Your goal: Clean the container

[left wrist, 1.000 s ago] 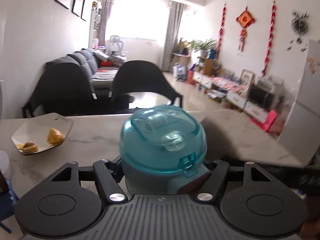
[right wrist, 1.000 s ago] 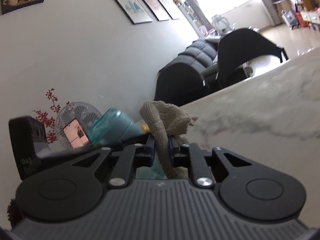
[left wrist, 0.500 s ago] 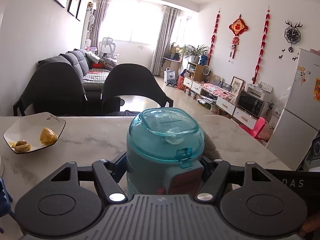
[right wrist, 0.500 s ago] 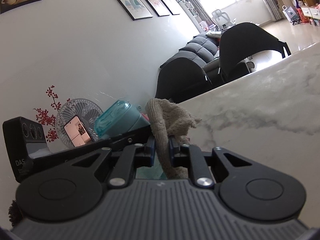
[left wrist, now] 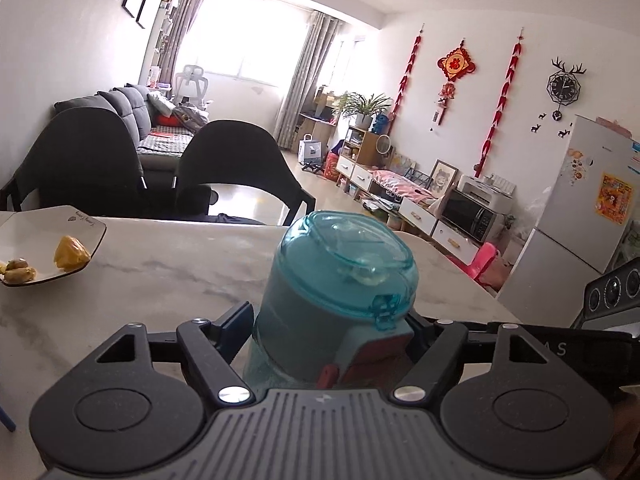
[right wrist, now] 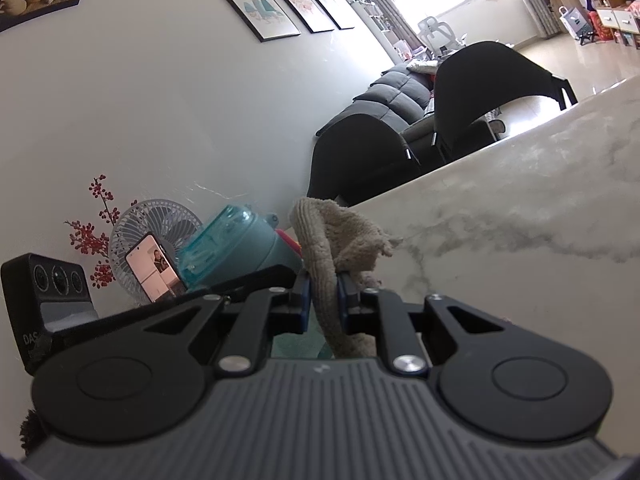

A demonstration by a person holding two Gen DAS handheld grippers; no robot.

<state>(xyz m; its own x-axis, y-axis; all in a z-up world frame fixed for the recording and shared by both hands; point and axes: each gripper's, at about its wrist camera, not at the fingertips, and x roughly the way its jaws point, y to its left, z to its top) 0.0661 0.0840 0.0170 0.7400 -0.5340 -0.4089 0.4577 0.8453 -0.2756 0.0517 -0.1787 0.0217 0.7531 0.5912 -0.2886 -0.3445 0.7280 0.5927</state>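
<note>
Your left hand-held gripper: jaws just been opening, teal container between them, tilted, over marble bench; left pad looks just off its wall. Your right hand-held gripper: narrow, clamped on beige cloth, container just left of it. Plate with food scraps at bench's left.

Container: round teal tub with a translucent teal lid, clasp at the front, reddish patch low on its side.
Lid: on and latched.
Pose: tilted, lid leaning away and to the right.
Place: over the marble table's near part.
Cloth: beige, knitted, bunched and folded over, just beside the container.
</note>
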